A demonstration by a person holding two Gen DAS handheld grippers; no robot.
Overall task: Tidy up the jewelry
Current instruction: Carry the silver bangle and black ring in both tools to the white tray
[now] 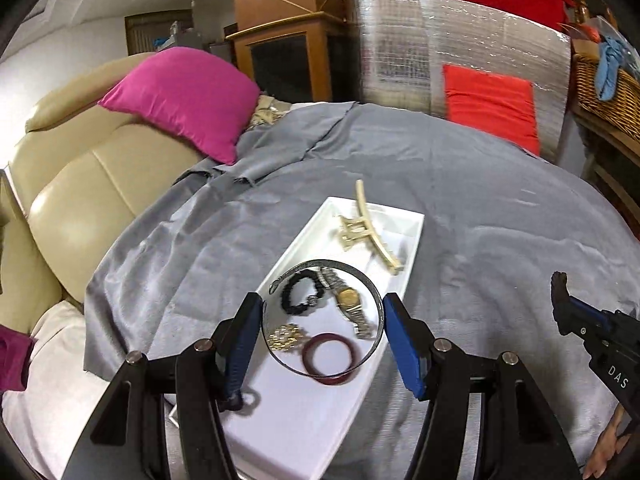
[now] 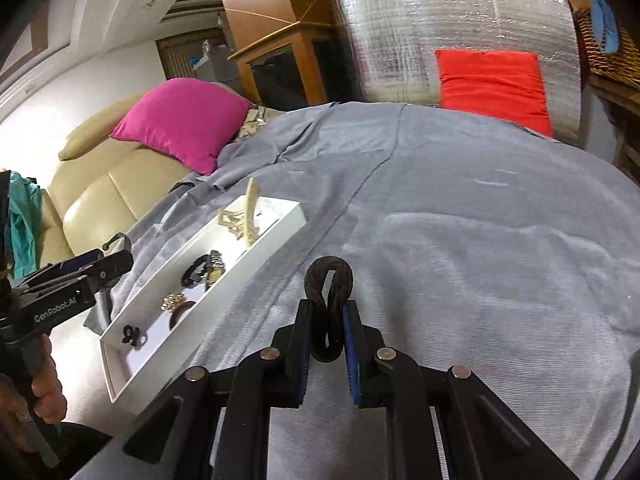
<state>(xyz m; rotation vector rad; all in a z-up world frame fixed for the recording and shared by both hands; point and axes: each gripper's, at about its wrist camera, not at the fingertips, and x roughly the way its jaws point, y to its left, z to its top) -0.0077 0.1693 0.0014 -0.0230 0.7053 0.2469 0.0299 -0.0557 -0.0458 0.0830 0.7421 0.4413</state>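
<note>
A white tray lies on the grey cloth and holds a cream hair claw, a black bead bracelet, a gold watch, a gold trinket, a red bangle and a small dark hair tie. My left gripper holds a thin dark hoop headband between its fingers above the tray. My right gripper is shut on a dark brown hair tie above the cloth, right of the tray.
The grey cloth covers the table. A beige sofa with a pink cushion stands to the left. A silver foil panel with a red cushion stands behind. A wicker basket is at far right.
</note>
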